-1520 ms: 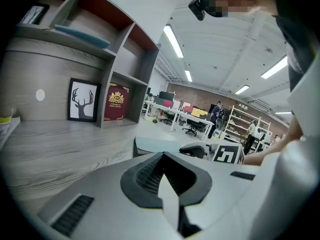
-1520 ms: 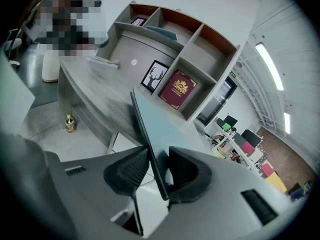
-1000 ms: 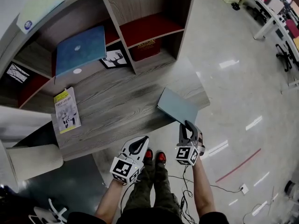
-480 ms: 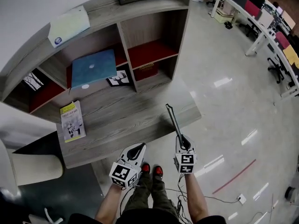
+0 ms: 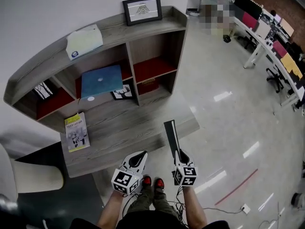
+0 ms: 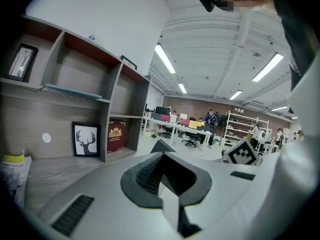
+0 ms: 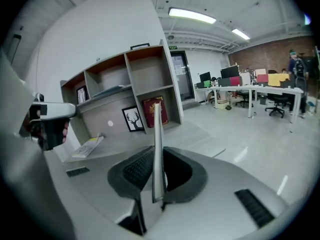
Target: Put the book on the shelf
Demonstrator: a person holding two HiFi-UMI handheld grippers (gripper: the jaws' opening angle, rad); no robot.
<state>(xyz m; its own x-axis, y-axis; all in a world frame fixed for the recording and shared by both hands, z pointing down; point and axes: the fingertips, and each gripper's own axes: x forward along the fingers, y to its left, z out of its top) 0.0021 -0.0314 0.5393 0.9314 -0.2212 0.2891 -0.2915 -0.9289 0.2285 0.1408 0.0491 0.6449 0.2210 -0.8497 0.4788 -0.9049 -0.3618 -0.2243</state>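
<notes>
Between the jaws of my right gripper (image 5: 179, 152) stands the book (image 5: 170, 133), thin and grey. It is held at its near end and turned upright, so it points away from me, edge-on. The jaws have just been closing a little tighter, and the pads press on both covers. My left gripper (image 5: 138, 155) hangs just to the left of the right one, its jaws drawn together with nothing in them.

As I judge it, the first part is done: the book is off the table (image 5: 128, 128) and in the air, in a firm grip. The bigger part is left. The shelf (image 5: 114, 30) is ahead of both grippers and well apart from them, beyond the table, and the book touches no part of it. I must carry the book forward, set it in a compartment or on the top board, and then let go. The upper compartment ahead and to the right looks free. The one further left already has a blue board (image 5: 101, 80) lying in it.

Some things I cannot make out. The task does not say which place on the shelf is meant. The book shows me only its edge, so I cannot read its cover, and its near end is hidden inside the jaws. In the left gripper view a small dark triangle shows past the jaw tips, and I cannot tell what it is. The far left end of the shelf is dark.
</notes>
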